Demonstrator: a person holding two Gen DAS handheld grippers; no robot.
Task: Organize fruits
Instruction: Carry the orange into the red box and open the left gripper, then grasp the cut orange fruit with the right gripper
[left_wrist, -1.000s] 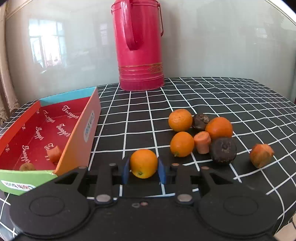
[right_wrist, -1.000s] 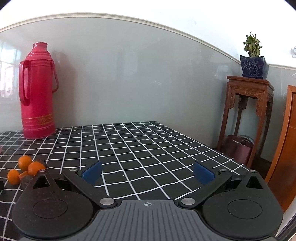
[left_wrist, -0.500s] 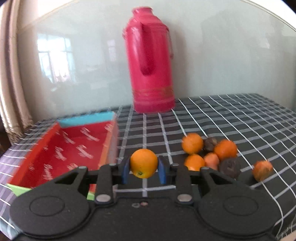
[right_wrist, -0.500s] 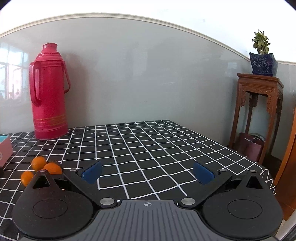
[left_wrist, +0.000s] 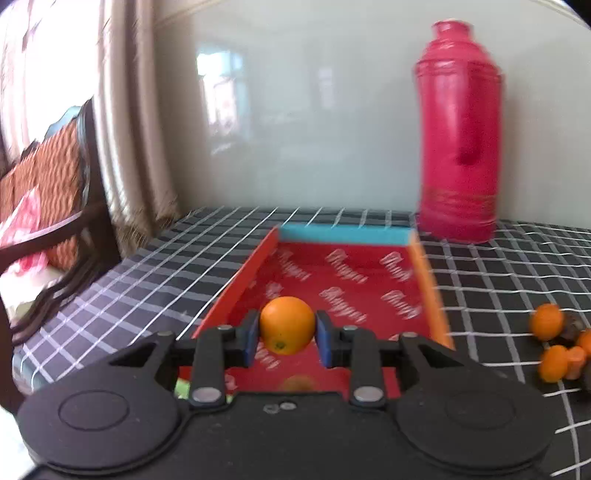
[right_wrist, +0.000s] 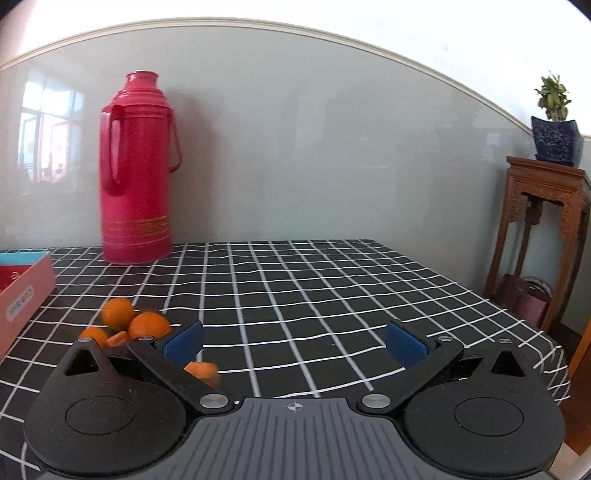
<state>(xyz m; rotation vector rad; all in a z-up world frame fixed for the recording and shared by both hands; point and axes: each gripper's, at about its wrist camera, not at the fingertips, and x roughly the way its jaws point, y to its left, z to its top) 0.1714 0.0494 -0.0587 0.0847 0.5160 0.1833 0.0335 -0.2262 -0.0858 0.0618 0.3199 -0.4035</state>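
Observation:
My left gripper (left_wrist: 287, 334) is shut on an orange (left_wrist: 287, 325) and holds it above the near end of the red cardboard box (left_wrist: 343, 273). A blurred fruit (left_wrist: 297, 383) lies in the box below it. More oranges and carrot pieces (left_wrist: 554, 343) lie on the cloth to the box's right. In the right wrist view, my right gripper (right_wrist: 293, 341) is open and empty above the checked tablecloth. The fruit pile (right_wrist: 129, 325) lies just left of its left finger, with a carrot piece (right_wrist: 202, 369) beside that finger. The box's corner (right_wrist: 22, 291) shows at far left.
A tall red thermos (left_wrist: 458, 147) stands at the back by the wall, also in the right wrist view (right_wrist: 136, 173). A chair (left_wrist: 48, 206) and curtain are left of the table. A wooden stand (right_wrist: 543, 229) with a potted plant is to the right.
My left gripper has carried the orange left, from over the cloth to over the red box. My right gripper has swung left, bringing the fruit pile closer to its left finger.

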